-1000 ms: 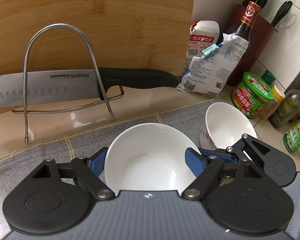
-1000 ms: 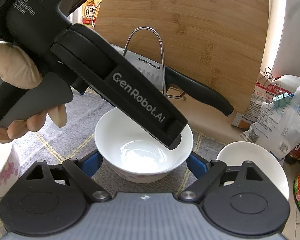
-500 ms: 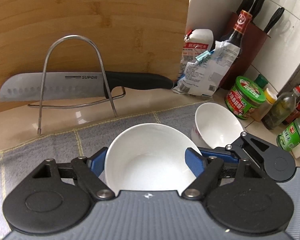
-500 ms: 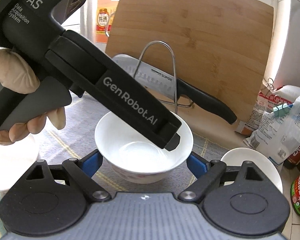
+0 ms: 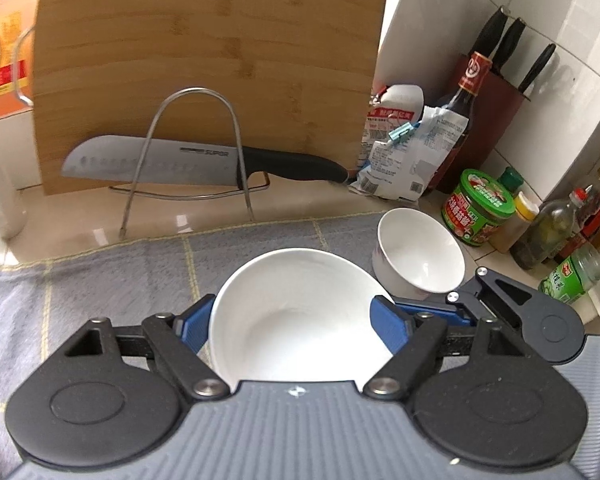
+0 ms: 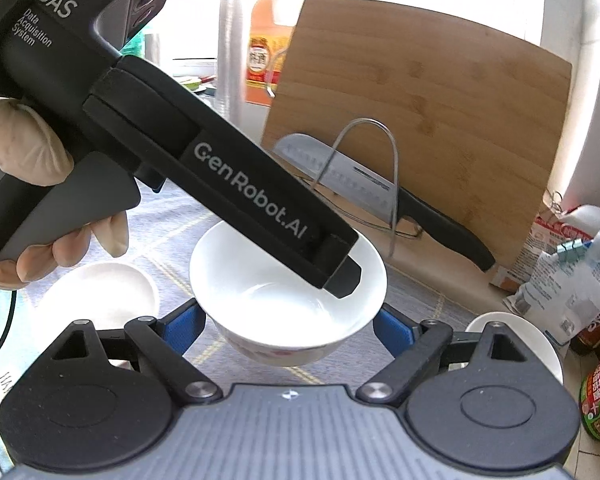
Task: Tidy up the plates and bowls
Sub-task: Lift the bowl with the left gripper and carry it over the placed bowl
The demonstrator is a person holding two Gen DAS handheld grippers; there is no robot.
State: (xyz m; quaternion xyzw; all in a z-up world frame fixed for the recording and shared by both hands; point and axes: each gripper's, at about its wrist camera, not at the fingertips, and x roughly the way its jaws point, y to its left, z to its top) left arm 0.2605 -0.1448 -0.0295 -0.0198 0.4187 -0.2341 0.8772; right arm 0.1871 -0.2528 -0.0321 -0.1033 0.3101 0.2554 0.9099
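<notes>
1. Looking down at a kitchen counter of pale glossy stone, with a grey checked mat with yellow lines spread over the front of it.
2. Spotting the left gripper, held in a gloved hand, clamped across a white bowl, blue pads snug on either side of it.
3. Seeing that bowl over the mat, roughly mid-counter; can't tell if its foot touches the cloth.
4. Noting the right gripper flanking the same bowl with its jaws wide; honestly can't tell whether its pads press on it.
5. Counting a second white bowl tipped on the mat's right edge, plus a small white dish off to the left.
6. Finding a bamboo cutting board leaning at the back, with a knife resting in a wire rack in front of it.
7. Clocking clipped bags, a dark bottle, a green-lidded jar and a knife block crowding the white-tiled wall in the right corner.
</notes>
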